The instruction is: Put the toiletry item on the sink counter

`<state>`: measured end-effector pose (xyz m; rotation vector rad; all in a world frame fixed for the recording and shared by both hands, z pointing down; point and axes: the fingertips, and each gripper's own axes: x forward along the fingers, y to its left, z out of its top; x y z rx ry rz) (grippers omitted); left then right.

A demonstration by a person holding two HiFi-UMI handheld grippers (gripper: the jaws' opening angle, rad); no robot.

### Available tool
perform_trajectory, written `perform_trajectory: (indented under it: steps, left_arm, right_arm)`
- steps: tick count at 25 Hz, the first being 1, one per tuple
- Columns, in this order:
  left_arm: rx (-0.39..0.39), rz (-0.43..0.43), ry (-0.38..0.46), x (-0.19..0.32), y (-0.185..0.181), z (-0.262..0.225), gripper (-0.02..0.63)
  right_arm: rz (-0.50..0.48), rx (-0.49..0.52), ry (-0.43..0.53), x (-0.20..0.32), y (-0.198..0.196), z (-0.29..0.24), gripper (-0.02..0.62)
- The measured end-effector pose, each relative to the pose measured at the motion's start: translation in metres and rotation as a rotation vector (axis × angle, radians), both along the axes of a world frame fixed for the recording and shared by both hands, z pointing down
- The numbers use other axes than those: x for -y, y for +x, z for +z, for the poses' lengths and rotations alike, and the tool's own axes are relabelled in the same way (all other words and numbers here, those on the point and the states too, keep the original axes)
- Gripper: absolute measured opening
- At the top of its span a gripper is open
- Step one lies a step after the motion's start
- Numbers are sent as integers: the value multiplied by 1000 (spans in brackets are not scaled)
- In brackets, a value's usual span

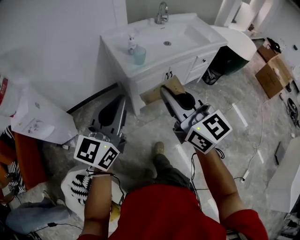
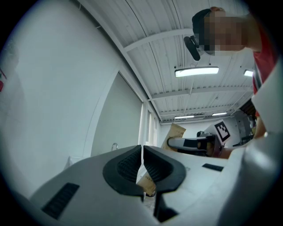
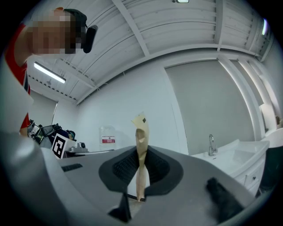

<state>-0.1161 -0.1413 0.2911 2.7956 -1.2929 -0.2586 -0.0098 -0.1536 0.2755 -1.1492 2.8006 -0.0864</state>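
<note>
The toiletry item is a flat brown paper packet. My right gripper is shut on it and holds it in the air in front of the vanity. In the right gripper view the packet stands edge-on between the black pads, sticking up past them. My left gripper hangs to the left of it, shut with nothing in it; its ribbed pads meet. The white sink counter with its faucet lies ahead, beyond both grippers.
A teal cup and a small white bottle stand on the counter's left end. A black bin sits right of the vanity, with cardboard boxes beyond it. White bags and cables lie on the marble floor.
</note>
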Motion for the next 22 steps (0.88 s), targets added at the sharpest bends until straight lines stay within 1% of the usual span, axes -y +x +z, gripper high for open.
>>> perform_trajectory:
  steps: [8, 16, 22]
  left_arm:
    - [10, -45, 3, 81, -1, 2, 29]
    - [13, -73, 31, 161, 18, -6, 29]
    - [15, -99, 27, 212, 28, -4, 29]
  right_arm:
    - [-33, -9, 13, 85, 1, 4, 48]
    - [-82, -23, 22, 167, 11, 3, 48]
    - [-95, -26, 25, 225, 18, 4, 48]
